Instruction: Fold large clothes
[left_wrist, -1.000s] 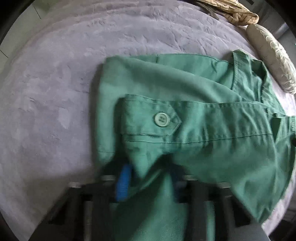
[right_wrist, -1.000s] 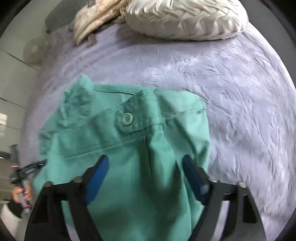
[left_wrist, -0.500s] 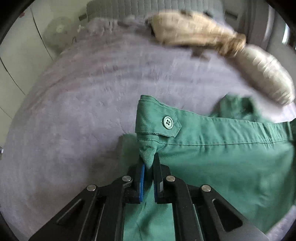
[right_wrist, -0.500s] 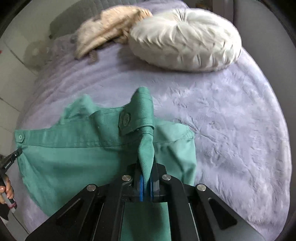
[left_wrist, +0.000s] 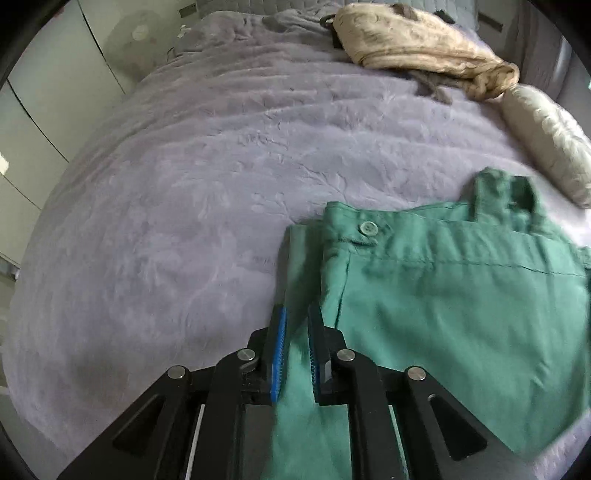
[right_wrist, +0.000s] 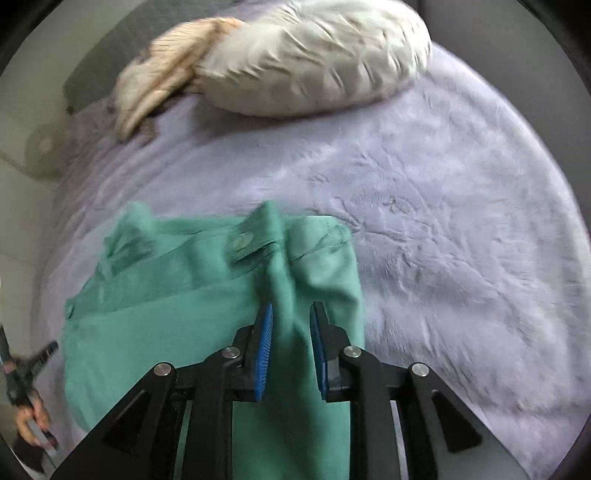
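A green garment (left_wrist: 443, 295), seemingly trousers with a buttoned waistband, lies folded on the lilac bed (left_wrist: 184, 221) toward its near edge. The left claw (left_wrist: 295, 354) and right claw (right_wrist: 290, 350) are both opening, cloth between the jaws but no longer pinched. This fold looks laid; next, regrip for another.

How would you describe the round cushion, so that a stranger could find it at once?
Start from the lilac bedspread that covers the bed. At its far end, past the green garment, lies the round cream cushion. Its pleated, puffy surface sets it apart from the limp beige cloth heaped beside it.
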